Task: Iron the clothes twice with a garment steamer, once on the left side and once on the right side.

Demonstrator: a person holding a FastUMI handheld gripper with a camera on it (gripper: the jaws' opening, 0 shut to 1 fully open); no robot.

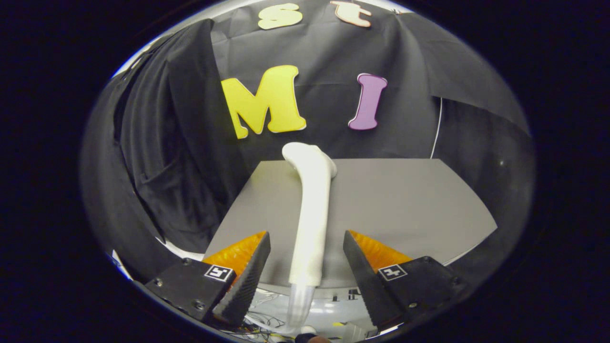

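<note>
Your gripper [306, 259] has its fingers spread wide, the white garment steamer [310, 214] untouched between them on the grey table [410, 205]; black garment [167, 143] hangs upper left.

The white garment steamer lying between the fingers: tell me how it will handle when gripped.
The garment steamer looks like rigid, smooth plastic, so it may slip in the open gripper unless squeezed firmly. Its rounded handle could roll sideways on the grey table if nudged. The bent head beyond the fingers probably makes it front-heavy.
</note>
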